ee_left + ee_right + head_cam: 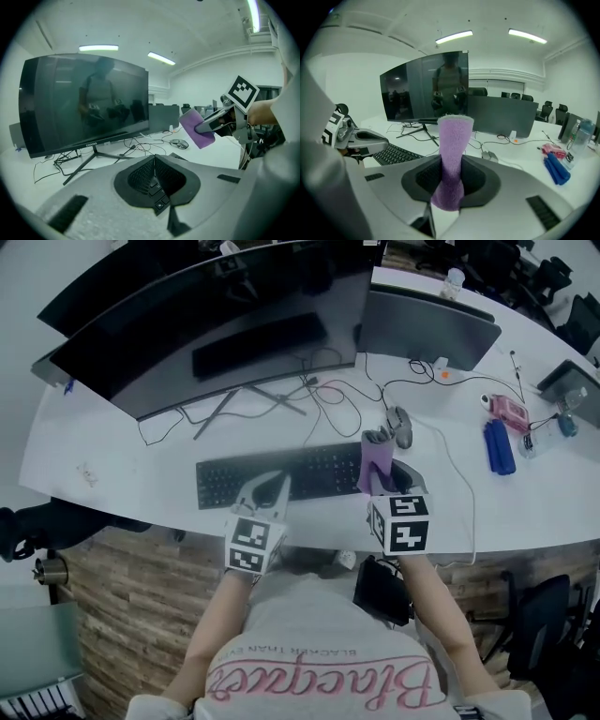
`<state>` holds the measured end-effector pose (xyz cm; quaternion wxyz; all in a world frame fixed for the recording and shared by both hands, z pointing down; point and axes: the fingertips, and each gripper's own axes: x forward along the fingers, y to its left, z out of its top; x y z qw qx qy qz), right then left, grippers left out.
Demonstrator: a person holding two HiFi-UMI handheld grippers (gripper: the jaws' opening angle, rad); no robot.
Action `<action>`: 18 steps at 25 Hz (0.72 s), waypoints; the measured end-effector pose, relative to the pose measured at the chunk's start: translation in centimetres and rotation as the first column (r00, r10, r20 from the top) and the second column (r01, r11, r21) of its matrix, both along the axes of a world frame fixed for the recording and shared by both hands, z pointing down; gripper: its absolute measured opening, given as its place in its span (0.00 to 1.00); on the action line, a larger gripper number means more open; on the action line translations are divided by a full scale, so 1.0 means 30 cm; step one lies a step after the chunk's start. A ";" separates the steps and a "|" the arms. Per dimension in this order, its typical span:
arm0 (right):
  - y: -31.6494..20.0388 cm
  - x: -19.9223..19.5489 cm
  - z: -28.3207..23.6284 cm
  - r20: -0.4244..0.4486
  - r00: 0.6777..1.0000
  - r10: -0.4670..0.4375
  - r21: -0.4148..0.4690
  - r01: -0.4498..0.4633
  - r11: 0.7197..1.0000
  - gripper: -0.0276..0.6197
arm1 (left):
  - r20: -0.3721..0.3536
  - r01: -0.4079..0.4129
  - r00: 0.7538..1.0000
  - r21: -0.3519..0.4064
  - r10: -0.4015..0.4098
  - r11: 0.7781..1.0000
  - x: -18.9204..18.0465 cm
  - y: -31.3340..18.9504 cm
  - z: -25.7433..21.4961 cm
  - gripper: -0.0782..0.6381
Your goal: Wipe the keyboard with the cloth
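Observation:
The black keyboard (pixel 281 474) lies on the white desk (pixel 112 451) in front of a curved monitor. My right gripper (pixel 379 474) hangs over the keyboard's right end, shut on a purple cloth (pixel 377 463) that sticks up from its jaws. In the right gripper view the cloth (pixel 452 154) stands upright between the pads, and the keyboard (pixel 396 153) lies to the left. My left gripper (pixel 270 486) hovers over the keyboard's front middle, jaws shut and holding nothing. In the left gripper view a few keys (pixel 157 192) show under the jaws.
A curved monitor (pixel 216 324) and a second screen (pixel 427 329) stand behind the keyboard, with cables (pixel 319 395) between them. A mouse (pixel 401 426) sits just behind the cloth. A blue object (pixel 499 446), a pink object (pixel 508 411) and a bottle (pixel 576 136) lie at the right.

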<state>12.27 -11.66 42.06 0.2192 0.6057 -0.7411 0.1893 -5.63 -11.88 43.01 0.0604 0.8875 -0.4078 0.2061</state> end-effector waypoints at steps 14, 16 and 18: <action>-0.084 -0.313 -0.411 -0.011 0.991 -0.132 0.337 0.128 0.933 0.18 | -0.145 0.012 0.989 0.202 0.018 0.979 -0.069 -0.079 -0.373 0.12; -0.079 -0.367 -0.446 -0.020 0.987 -0.160 0.366 0.156 0.917 0.18 | -0.161 0.016 0.987 0.241 0.024 0.970 -0.080 -0.085 -0.438 0.12; -0.076 -0.415 -0.483 -0.031 0.983 -0.183 0.398 0.180 0.899 0.18 | -0.167 0.021 0.986 0.278 0.027 0.960 -0.089 -0.088 -0.493 0.12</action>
